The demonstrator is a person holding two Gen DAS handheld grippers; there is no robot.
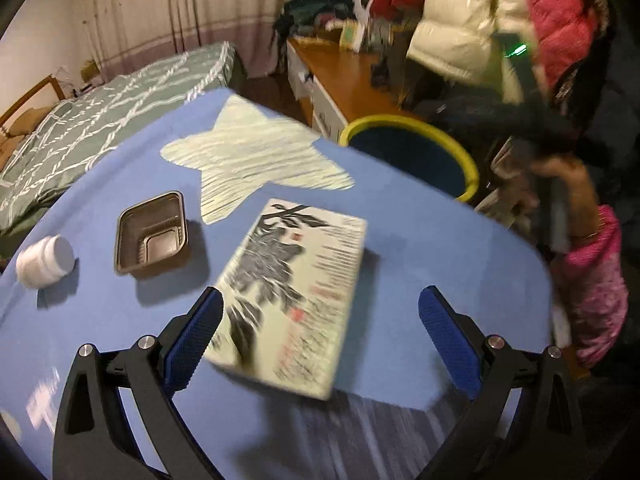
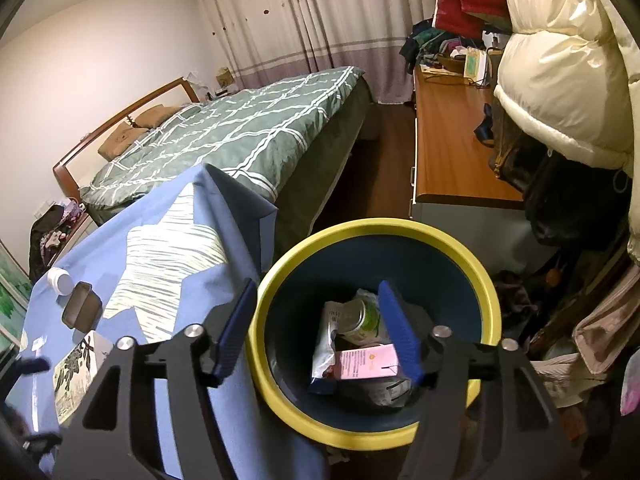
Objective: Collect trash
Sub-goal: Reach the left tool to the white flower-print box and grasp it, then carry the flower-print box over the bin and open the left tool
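Left wrist view shows the left tool (image 1: pixel 320 320) low in the frame, its blue pads (image 1: pixel 196 336) spread wide and gripping nothing. Between them, on the blue surface (image 1: pixel 420 264), lies a flat box (image 1: pixel 292 292) printed with dark leaves; the left pad overlaps its near left edge in the picture, but whether it touches I cannot tell, as the frame is blurred. Further up and left sits a brown tray (image 1: pixel 152 232), upright. A white jar (image 1: pixel 46 260) lies on its side near the left edge. Beyond them a pale star (image 1: pixel 256 160) is printed on the cloth. Past the surface's far right edge stands the bin (image 1: pixel 412 152), yellow-rimmed. A hand (image 1: pixel 560 184) with a pink sleeve (image 1: pixel 596 280) shows at right.

Right wrist view looks down into the bin (image 2: pixel 492 280). The right tool (image 2: pixel 320 332) stands released above it, with no thing pressed between its pads (image 2: pixel 236 328). Trash lies at the bottom: a pink carton (image 2: pixel 368 364) nearest, a white pouch (image 2: pixel 324 348) to its left and a green-and-white bottle (image 2: pixel 360 320) behind. At lower left the box (image 2: pixel 76 376), tray (image 2: pixel 82 312) and jar (image 2: pixel 60 280) rest on the surface (image 2: pixel 240 420). A bed (image 2: pixel 240 136) fills the upper middle, with a wooden counter (image 2: pixel 452 152) at upper right.
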